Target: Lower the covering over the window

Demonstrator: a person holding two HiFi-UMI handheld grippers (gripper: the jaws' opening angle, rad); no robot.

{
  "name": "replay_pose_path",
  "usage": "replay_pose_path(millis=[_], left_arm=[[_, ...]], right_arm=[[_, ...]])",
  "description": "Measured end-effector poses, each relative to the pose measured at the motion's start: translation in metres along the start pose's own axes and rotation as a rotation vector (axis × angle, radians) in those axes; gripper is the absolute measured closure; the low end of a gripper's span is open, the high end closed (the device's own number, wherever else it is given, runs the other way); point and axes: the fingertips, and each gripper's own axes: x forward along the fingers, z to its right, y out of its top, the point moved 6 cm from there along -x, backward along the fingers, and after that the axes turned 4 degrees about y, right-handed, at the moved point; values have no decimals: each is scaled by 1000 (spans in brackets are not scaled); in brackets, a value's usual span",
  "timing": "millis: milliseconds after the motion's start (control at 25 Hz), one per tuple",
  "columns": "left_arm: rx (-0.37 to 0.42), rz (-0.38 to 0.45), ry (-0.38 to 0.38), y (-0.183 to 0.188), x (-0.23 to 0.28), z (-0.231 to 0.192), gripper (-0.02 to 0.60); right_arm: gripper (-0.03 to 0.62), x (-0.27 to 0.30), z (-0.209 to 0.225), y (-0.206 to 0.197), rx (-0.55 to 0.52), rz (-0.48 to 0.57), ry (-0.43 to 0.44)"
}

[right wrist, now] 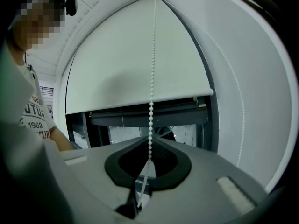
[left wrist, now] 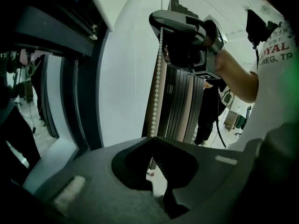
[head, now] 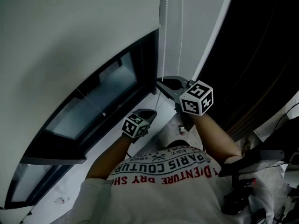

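1. While both tongs are clenched on the bead chain (right wrist: 151, 111), with the right tongs (right wrist: 150, 138) higher and the left tongs (left wrist: 152, 137) lower on the same strand, pull straight down with no sideways drag.
2. Roller blind (right wrist: 131, 55) hangs partway. The window (right wrist: 140, 127) below its bottom bar is uncovered, so more pulling is needed, I judge.
3. Regrip hand over hand. Release one pair only while the other holds firm, or the chain may slip.
4. Left nip looks to be at the very tips. Seat it deeper.
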Motion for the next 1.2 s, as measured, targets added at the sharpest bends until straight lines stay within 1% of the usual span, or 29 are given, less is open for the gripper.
replay_pose_path(millis=[200,440,600,680,800,920,1000,1080,1200], left_arm=[[-6,-63,-1,-29,4,5,574],[-36,-144,13,-63,8,1,572],[-52,-147,19,-72,6,-1,572],[-36,-141,25,-71,5,0,571],[0,-118,49,-68,3,0,568],[-7,-86,58,-62,-2,-2,557],[-18,-39,67,-50,-8,-4,530],[-25,29,90,-32,-18,-4,505],[-25,155,141,4,-42,0,496]], right_arm=[[585,1,-3,-30,37,-50,-8],[585,8,-6,-64,89,-103,-3],[585,9,-7,-72,110,-100,-6],[585,9,-7,-71,105,-103,-14],[585,6,-7,-71,92,-105,-44],[582,0,-4,-69,88,-73,-66],[580,-4,-3,-67,89,-55,-83],[576,-10,-5,-65,67,-53,-113],[446,-20,-11,-59,46,-43,-138]])
